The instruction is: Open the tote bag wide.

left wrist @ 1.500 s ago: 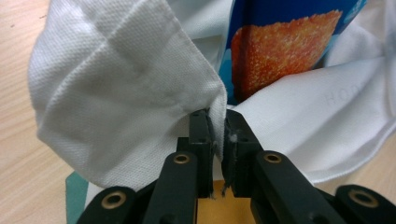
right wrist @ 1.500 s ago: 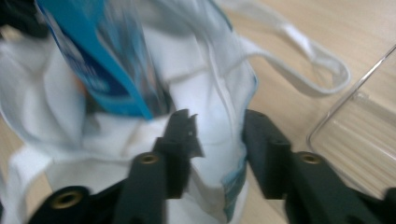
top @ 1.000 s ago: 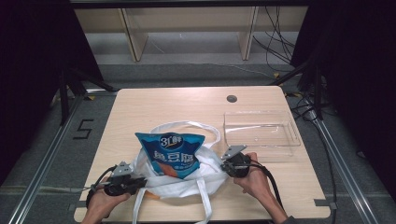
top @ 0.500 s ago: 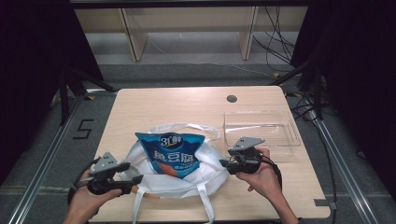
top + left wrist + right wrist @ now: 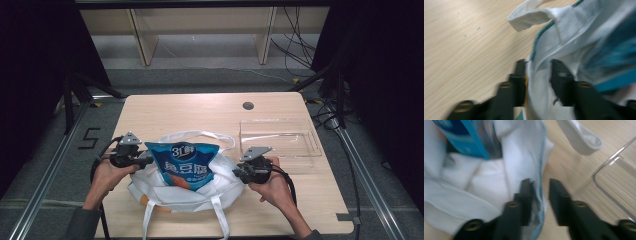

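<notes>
A white tote bag [image 5: 175, 192] lies at the table's near edge with a blue snack packet [image 5: 187, 167] standing up out of it. My left gripper [image 5: 147, 161] is at the bag's left rim. In the left gripper view its jaws [image 5: 539, 67] have just been closing around a fold of the white rim [image 5: 537, 85], which fills most of the gap between them. My right gripper [image 5: 234, 172] is at the bag's right rim. In the right gripper view its jaws [image 5: 540, 186] have also just been closing; the teal-edged rim [image 5: 537, 195] hangs beside the left jaw, with bare wood showing before the right one.
A clear plastic tray [image 5: 280, 137] sits on the wooden table [image 5: 200, 112] just right of the bag, close to my right gripper [image 5: 614, 185]. The bag's handles loop out behind [image 5: 200, 135] and hang over the front edge [image 5: 220, 220]. A dark round hole [image 5: 248, 105] marks the far side.
My left gripper swung out to the left of the bag, then came up and in to its upper left rim. My right gripper rose slightly at the right rim. The bag's sides now stand higher.
</notes>
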